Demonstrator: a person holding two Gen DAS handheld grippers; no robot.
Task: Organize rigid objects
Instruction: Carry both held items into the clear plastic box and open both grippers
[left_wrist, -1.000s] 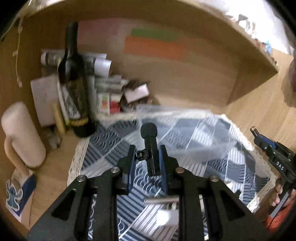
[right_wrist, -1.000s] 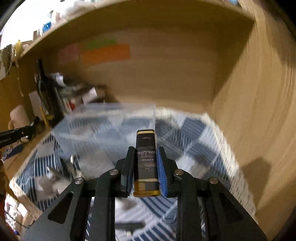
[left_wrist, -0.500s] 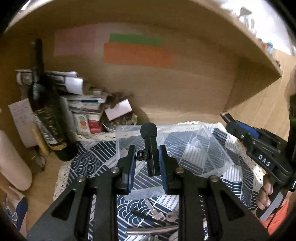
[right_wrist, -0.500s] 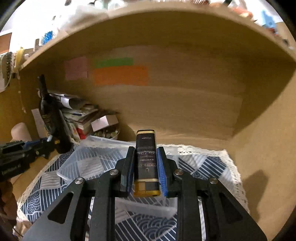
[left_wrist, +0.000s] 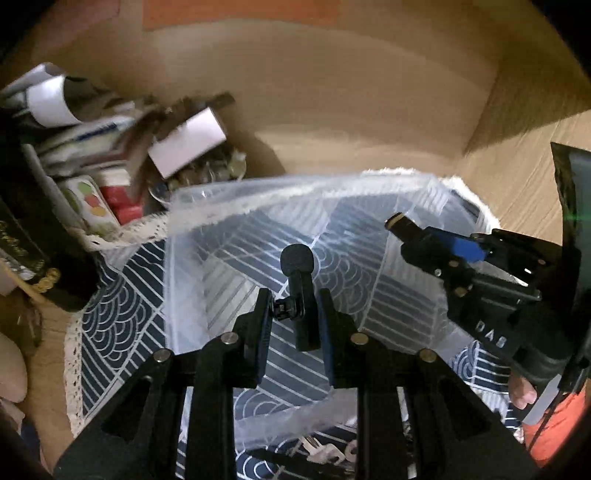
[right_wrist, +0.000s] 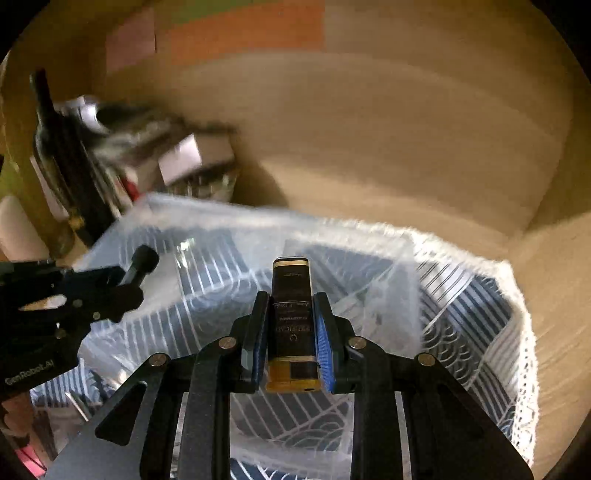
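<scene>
My left gripper (left_wrist: 293, 314) is shut on a small black microphone (left_wrist: 300, 280) and holds it above a clear plastic box (left_wrist: 236, 206) on a blue-and-white patterned cloth (left_wrist: 110, 325). My right gripper (right_wrist: 290, 325) is shut on a black and gold lighter (right_wrist: 291, 306), also above the clear box (right_wrist: 369, 236). The right gripper shows in the left wrist view (left_wrist: 399, 223) at the right, with the lighter's tip out. The left gripper shows in the right wrist view (right_wrist: 125, 277) at the left.
Wooden shelf walls close in behind and to the right (left_wrist: 332, 92). A dark wine bottle (right_wrist: 59, 147), papers, a white card (left_wrist: 188, 142) and a bowl of small items crowd the back left corner. Keys and metal bits (left_wrist: 321, 450) lie on the cloth near me.
Both grippers have moved forward and down toward the clear box, which now fills the middle of each view. Each grip is unchanged.
</scene>
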